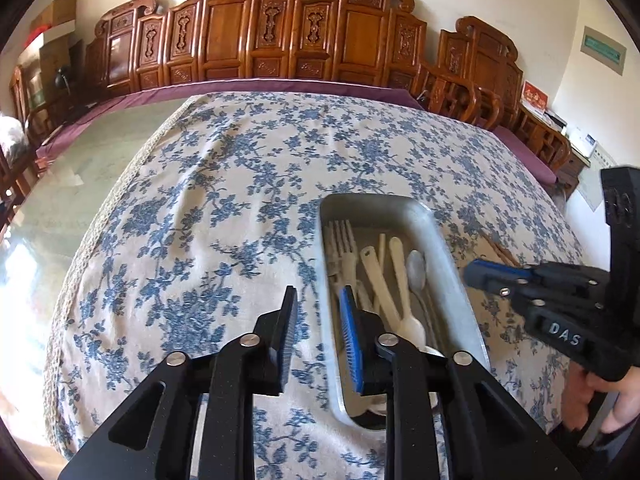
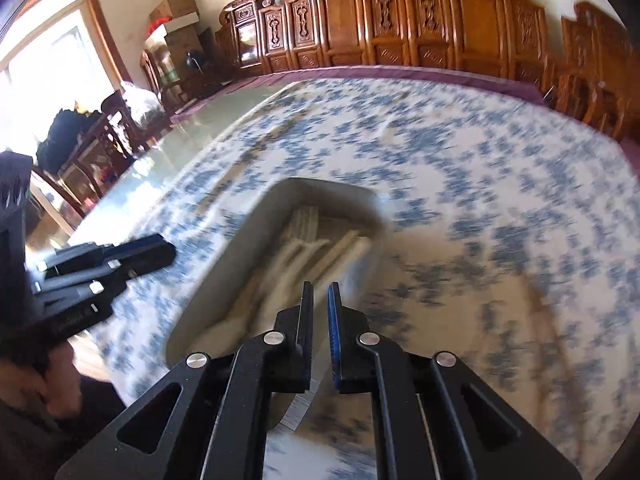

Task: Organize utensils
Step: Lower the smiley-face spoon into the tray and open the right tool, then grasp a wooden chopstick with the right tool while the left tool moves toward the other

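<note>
A metal tray (image 1: 448,256) sits on the blue-flowered tablecloth and holds cream plastic forks (image 1: 344,248), spoons (image 1: 416,268) and spatula-like pieces (image 1: 376,276). My left gripper (image 1: 320,300) is open and empty, its right finger over the tray's near left wall. My right gripper (image 1: 474,274) shows at the tray's right side in the left wrist view. In the blurred right wrist view the right gripper (image 2: 321,292) has a narrow gap between its jaws and holds nothing, above the tray's (image 2: 224,272) near right edge. Brown chopsticks (image 1: 500,250) lie on the cloth right of the tray.
Carved wooden chairs (image 1: 280,36) line the far side of the table. Bare glass tabletop (image 1: 80,184) lies left of the cloth. Cardboard boxes (image 2: 176,12) stand in the far left corner. The person's hand (image 1: 600,404) holds the right gripper.
</note>
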